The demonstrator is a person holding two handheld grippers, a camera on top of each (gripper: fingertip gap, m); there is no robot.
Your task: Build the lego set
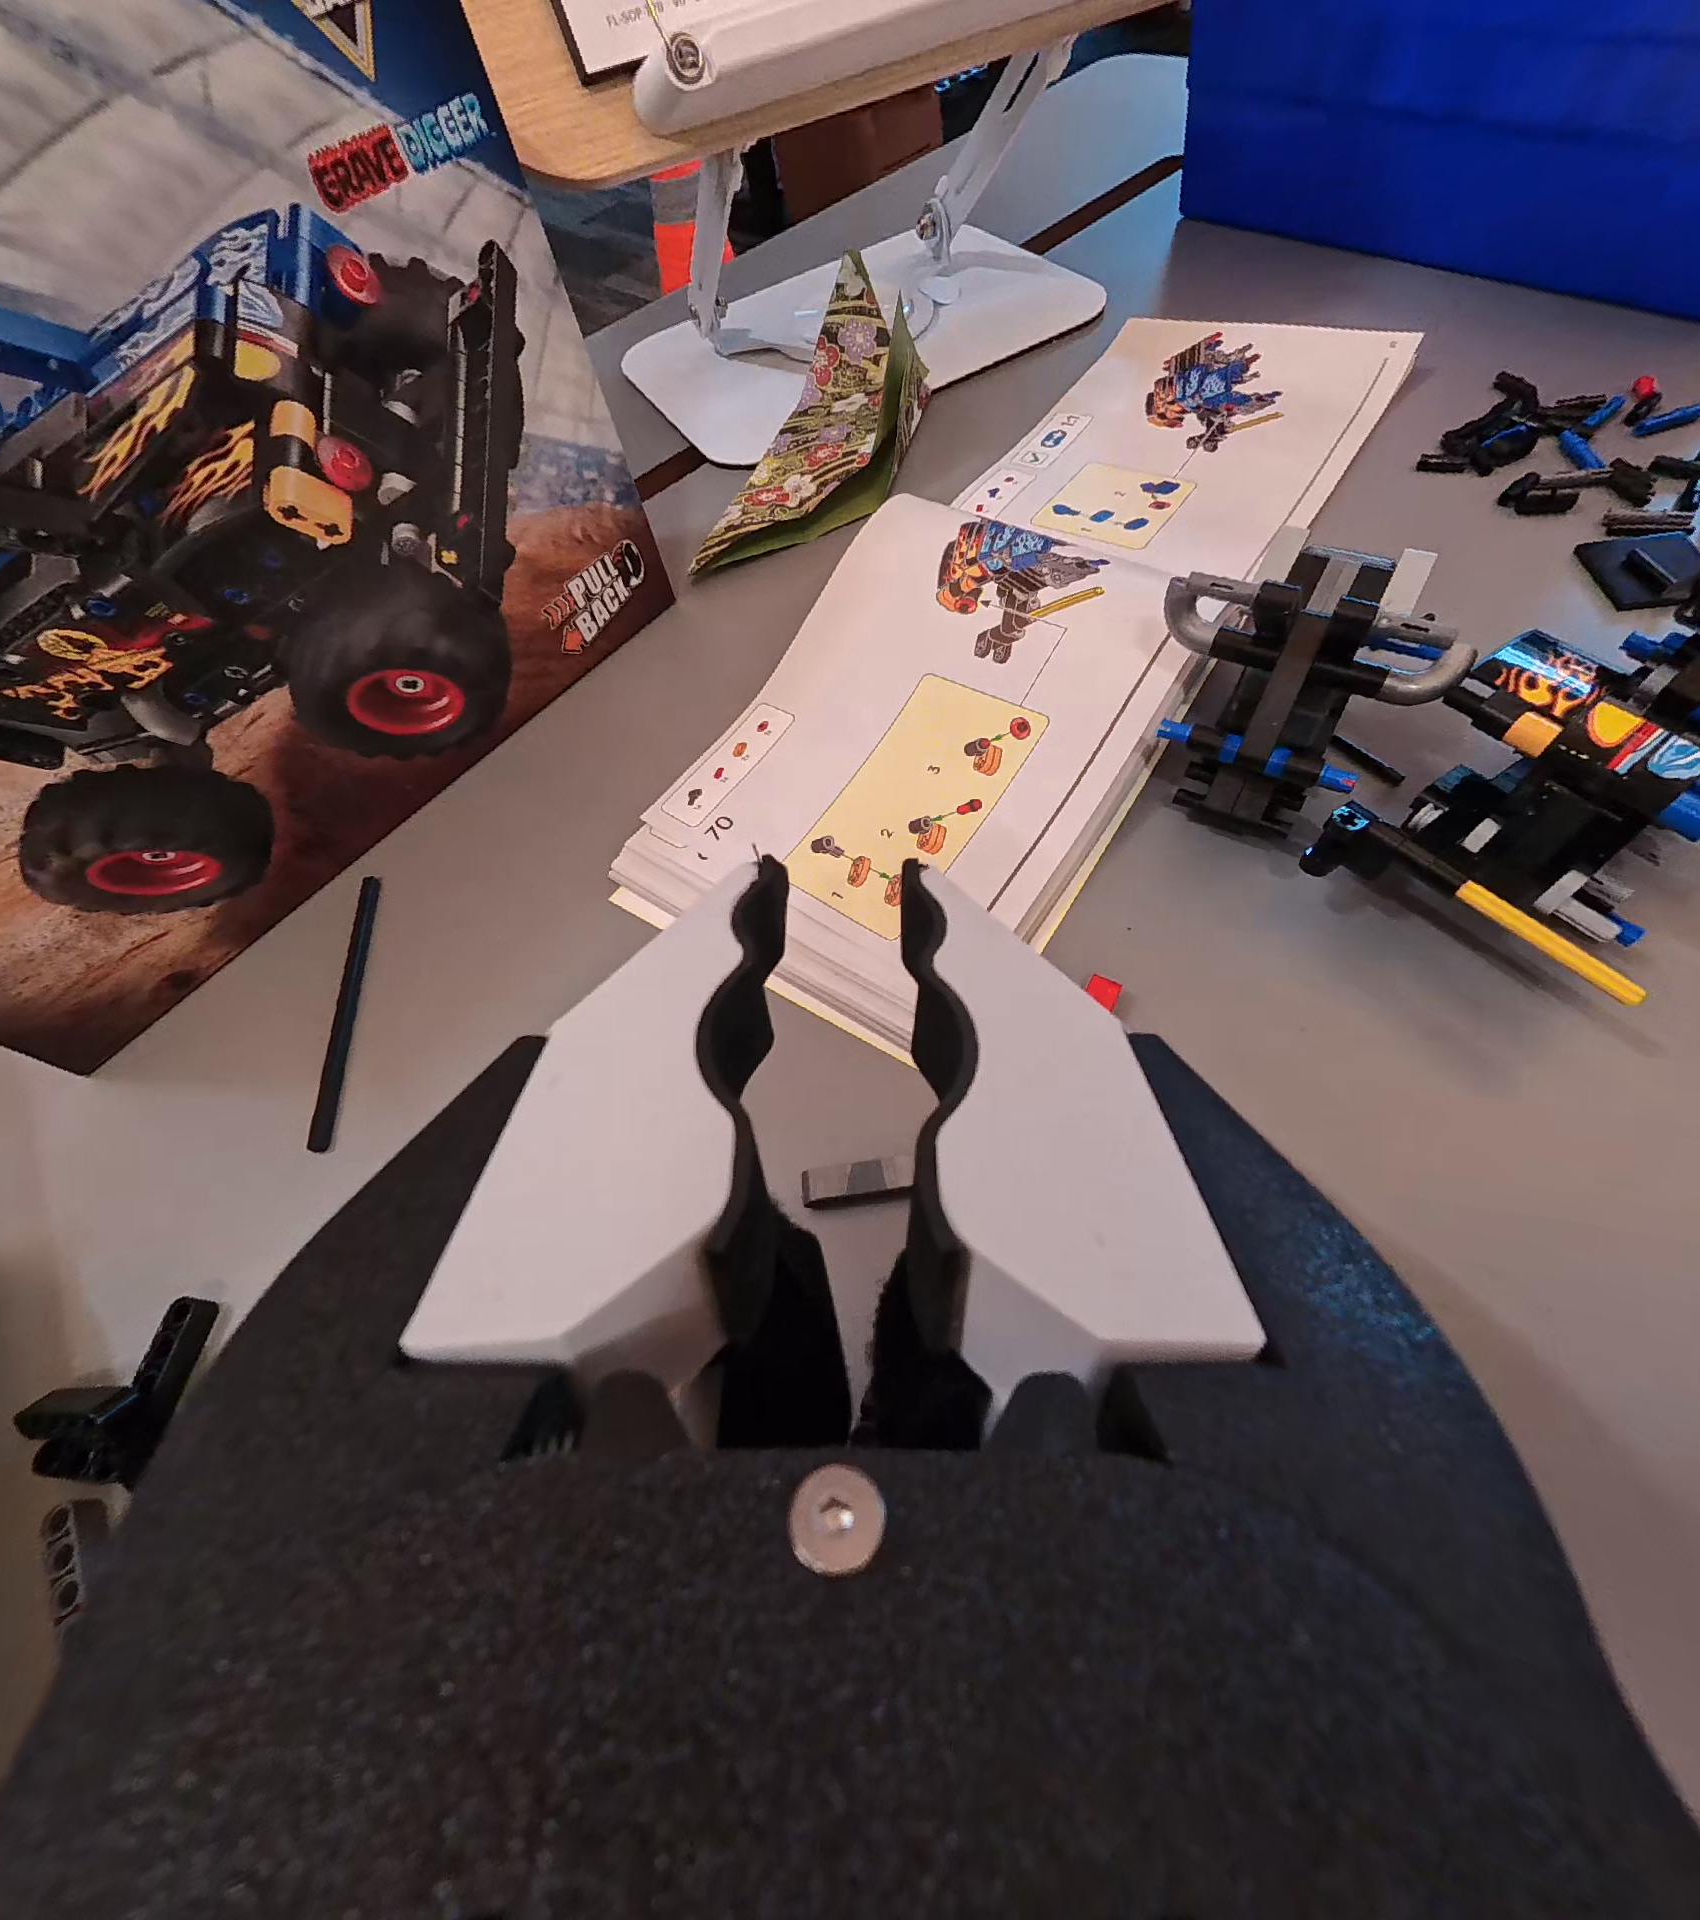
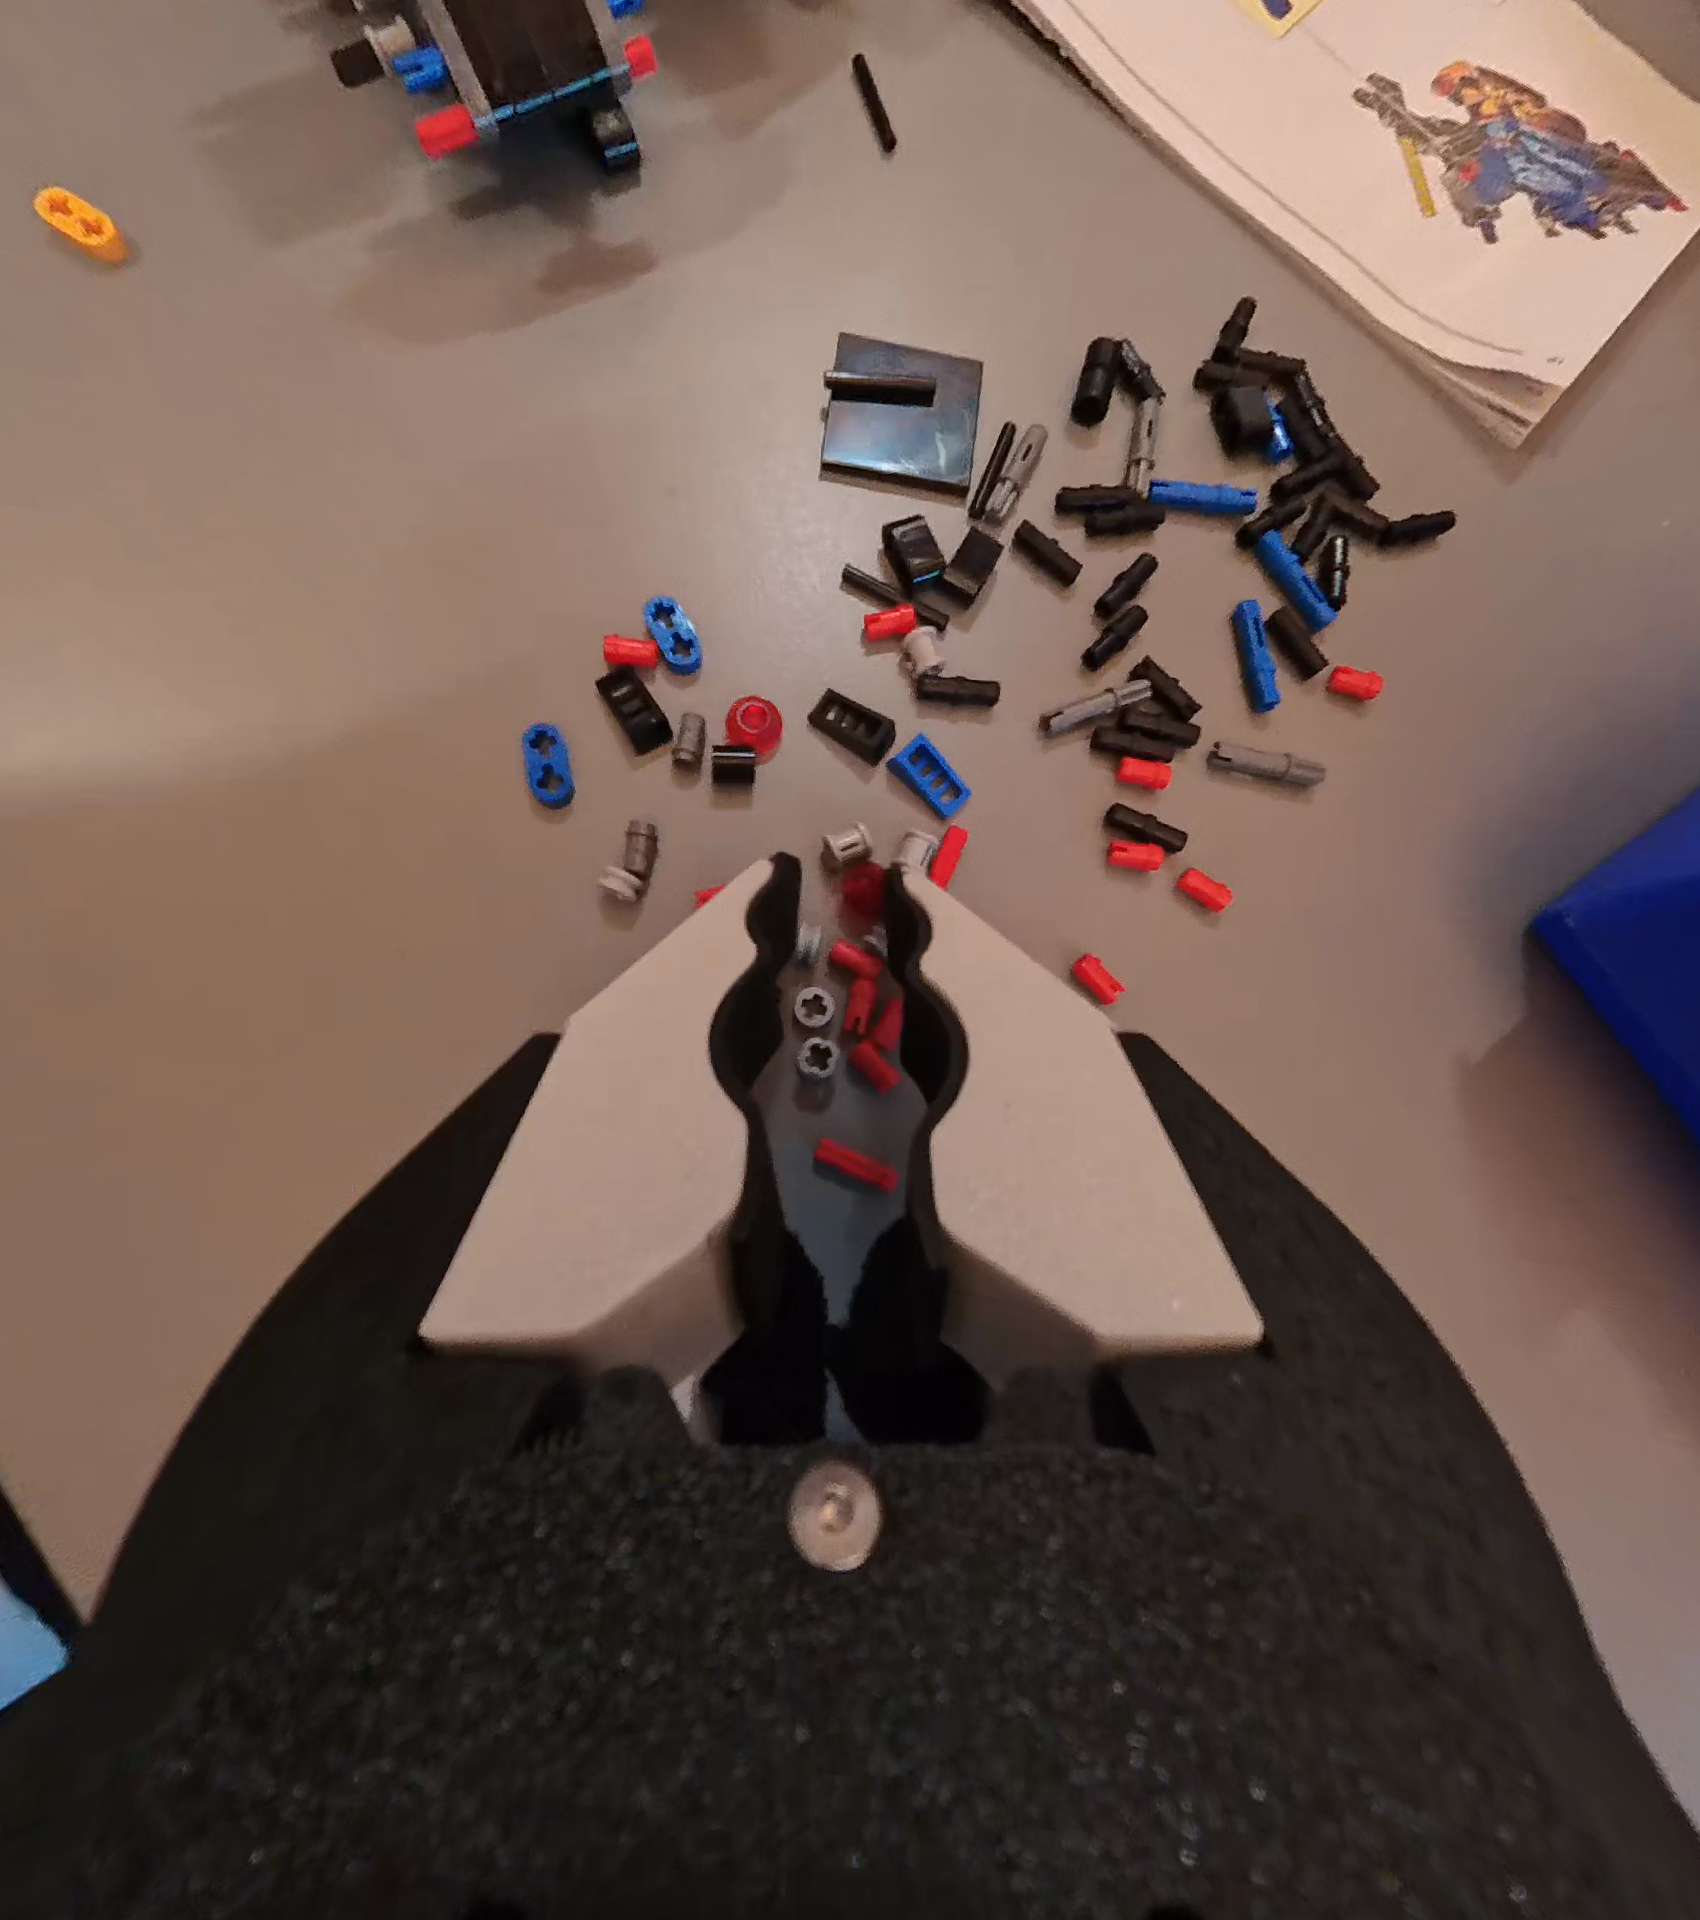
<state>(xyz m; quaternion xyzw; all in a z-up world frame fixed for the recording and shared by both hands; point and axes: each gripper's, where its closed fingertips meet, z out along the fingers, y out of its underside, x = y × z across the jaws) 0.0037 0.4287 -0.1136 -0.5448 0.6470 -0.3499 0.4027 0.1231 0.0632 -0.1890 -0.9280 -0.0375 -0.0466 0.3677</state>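
In the right wrist view my right gripper [image 2: 841, 883] hangs open, low over a scatter of small loose pieces [image 2: 1137, 623]: red, black, blue and grey pins. A small red round piece [image 2: 864, 891] lies between its fingertips; I cannot tell if they touch it. Another red round piece [image 2: 752, 722] and a blue grille tile [image 2: 929, 771] lie just ahead. In the left wrist view my left gripper [image 1: 841, 883] is open and empty, over the near edge of the open instruction booklet [image 1: 981, 665]. The part-built truck [image 1: 1573, 769] and a black sub-assembly [image 1: 1293, 686] sit to its right.
The set's box [image 1: 202, 520] stands at left, with a black axle [image 1: 344, 1013] before it. A white stand [image 1: 867, 343], folded patterned paper [image 1: 825, 436] and a blue bin [image 1: 1500, 135] are behind. An orange link [image 2: 80, 221] and a dark flat panel [image 2: 903, 416] lie on the table. The grippers' ends are close to 40 cm from one another. The black axle [image 1: 344, 1013] is closer to my left gripper, around 15 cm from its tips; the right tips are 55 cm off.
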